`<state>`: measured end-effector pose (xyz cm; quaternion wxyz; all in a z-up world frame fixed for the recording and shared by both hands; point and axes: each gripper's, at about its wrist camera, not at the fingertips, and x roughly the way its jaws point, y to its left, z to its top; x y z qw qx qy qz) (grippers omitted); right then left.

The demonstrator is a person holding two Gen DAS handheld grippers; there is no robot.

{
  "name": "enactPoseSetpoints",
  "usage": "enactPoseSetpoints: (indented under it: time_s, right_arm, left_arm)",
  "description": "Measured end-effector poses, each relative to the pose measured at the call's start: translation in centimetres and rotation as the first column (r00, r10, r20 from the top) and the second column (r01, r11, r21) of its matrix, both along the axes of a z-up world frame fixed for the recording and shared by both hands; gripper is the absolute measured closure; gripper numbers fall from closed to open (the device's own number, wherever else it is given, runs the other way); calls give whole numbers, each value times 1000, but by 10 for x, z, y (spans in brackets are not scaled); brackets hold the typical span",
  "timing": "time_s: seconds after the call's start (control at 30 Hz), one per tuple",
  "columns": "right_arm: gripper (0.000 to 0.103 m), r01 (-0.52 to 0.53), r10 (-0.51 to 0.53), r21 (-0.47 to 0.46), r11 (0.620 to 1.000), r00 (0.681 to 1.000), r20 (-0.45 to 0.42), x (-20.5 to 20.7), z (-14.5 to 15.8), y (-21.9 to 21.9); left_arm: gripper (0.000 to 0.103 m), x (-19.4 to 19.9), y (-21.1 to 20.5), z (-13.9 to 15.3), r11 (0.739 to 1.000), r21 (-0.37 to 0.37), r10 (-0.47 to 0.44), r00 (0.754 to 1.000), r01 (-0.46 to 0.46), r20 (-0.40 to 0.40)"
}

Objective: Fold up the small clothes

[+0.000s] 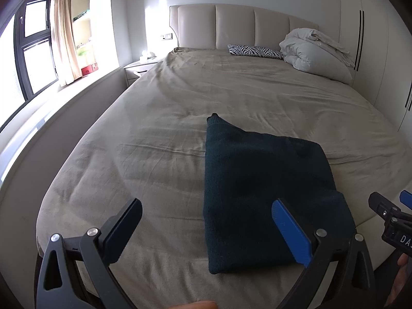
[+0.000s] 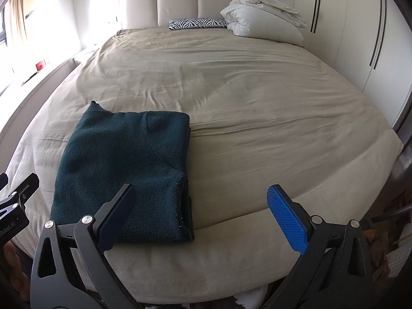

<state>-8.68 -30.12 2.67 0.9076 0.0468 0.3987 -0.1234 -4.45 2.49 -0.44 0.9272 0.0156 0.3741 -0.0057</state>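
Sweater (image 2: 123, 159) lies folded on the beige bed (image 2: 257, 97) near its foot; both grippers' jaws apart.

— What lies on the bed (image 2: 257, 108)?
— A folded dark green garment (image 2: 123, 162) near its foot; a zebra-print pillow (image 2: 197, 23) and bundled white duvet (image 2: 260, 18) by the headboard.

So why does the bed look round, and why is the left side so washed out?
Left wrist view: the fisheye lens bows the bed edges, and daylight from the window glares on the wall. Right wrist view: same bowing, the upper left is blown out white, and the sweater stays dark, its knit still showing.
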Motion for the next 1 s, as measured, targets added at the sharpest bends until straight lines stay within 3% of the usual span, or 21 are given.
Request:
enactPoseSetpoints:
  time_s: [1.0]
  right_arm:
    - [0,1,-1,8,1000,1000,-12,2,-3,-1]
  left_arm:
    - [0,0,0,-1,1000,-1,0,1000,0,-2]
